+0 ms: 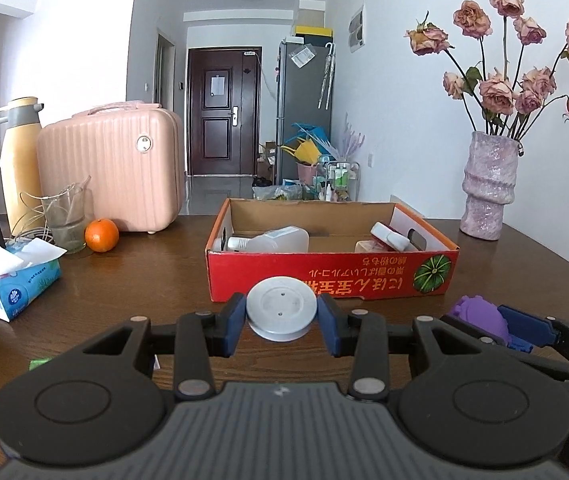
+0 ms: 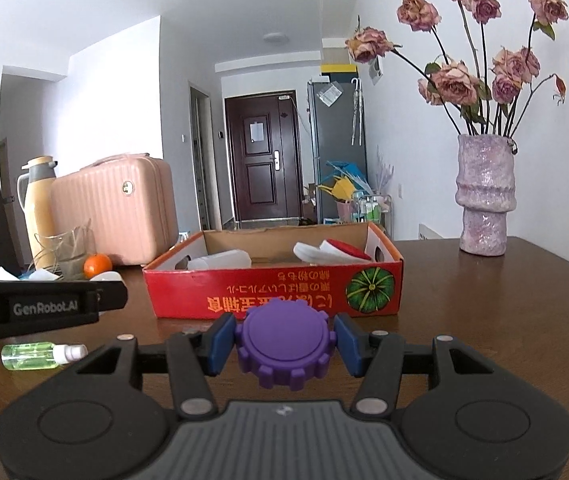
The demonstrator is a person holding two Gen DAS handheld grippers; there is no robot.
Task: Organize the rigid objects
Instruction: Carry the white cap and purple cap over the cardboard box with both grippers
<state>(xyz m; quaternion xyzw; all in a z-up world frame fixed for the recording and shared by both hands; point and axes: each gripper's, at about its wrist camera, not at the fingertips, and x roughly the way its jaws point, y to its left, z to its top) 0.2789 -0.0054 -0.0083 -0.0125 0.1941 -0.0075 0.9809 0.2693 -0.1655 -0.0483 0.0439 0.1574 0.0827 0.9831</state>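
My left gripper [image 1: 281, 316] is shut on a grey round disc [image 1: 281, 307], held above the brown table just in front of the red cardboard box [image 1: 324, 276]. My right gripper [image 2: 283, 342] is shut on a purple toothed round cap [image 2: 284, 344], also in front of the box [image 2: 268, 292]. The box holds a clear plastic bottle [image 1: 272, 240] on its left and a white and red object [image 1: 390, 236] on its right. In the left wrist view the purple cap [image 1: 480, 316] and the right gripper show at the lower right.
A pink case [image 1: 124, 168], a yellow thermos [image 1: 20, 160], a glass jar [image 1: 64, 216], an orange [image 1: 101, 235] and a tissue pack [image 1: 12, 280] stand left of the box. A vase of dried roses [image 1: 488, 184] stands at the right. A small green spray bottle [image 2: 40, 356] lies on the table.
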